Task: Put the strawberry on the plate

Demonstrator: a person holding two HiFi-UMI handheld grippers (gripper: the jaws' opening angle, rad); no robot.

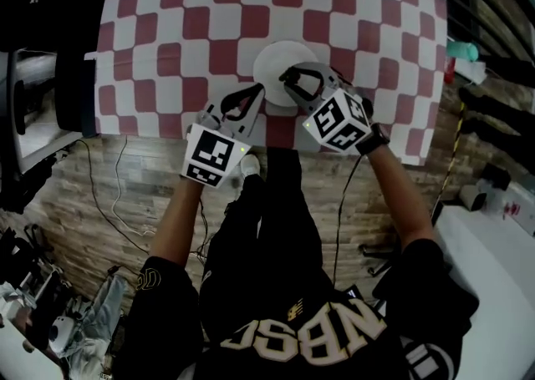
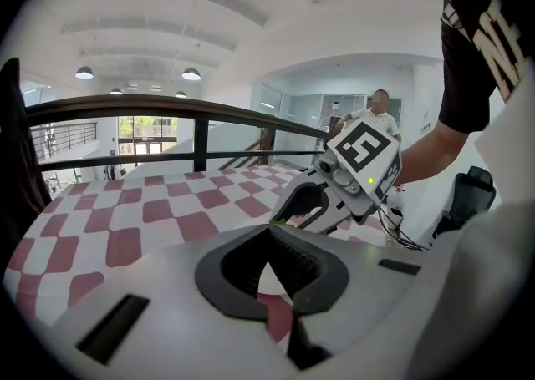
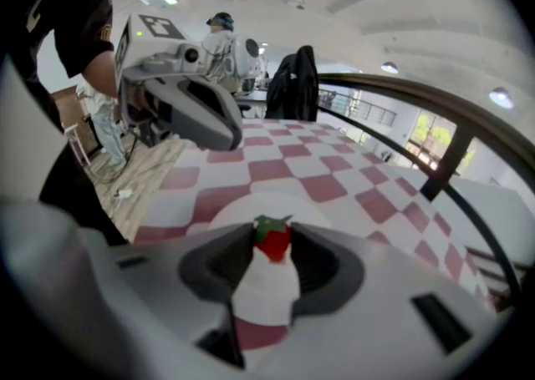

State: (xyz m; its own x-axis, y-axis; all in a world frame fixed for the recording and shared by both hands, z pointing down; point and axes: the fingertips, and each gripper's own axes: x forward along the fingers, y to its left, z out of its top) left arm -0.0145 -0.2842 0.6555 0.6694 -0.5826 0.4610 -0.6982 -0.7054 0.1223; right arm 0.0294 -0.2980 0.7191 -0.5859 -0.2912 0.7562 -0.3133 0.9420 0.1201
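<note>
A small red strawberry (image 3: 272, 240) with a green cap is pinched between the tips of my right gripper (image 3: 272, 245), just above the white plate (image 3: 238, 203). In the head view the plate (image 1: 276, 59) lies on the checked cloth and the right gripper (image 1: 290, 79) reaches over its near edge; the strawberry is hidden there. My left gripper (image 1: 257, 93) rests at the plate's near-left rim. Its jaws meet at the tips with nothing between them (image 2: 269, 233). The right gripper (image 2: 311, 203) shows close beside it in the left gripper view.
A red and white checked cloth (image 1: 184, 27) covers the table, whose near edge runs just behind the grippers. A dark railing (image 2: 150, 107) runs beyond the table's far side. Cables (image 1: 117, 203) lie on the wooden floor at the left.
</note>
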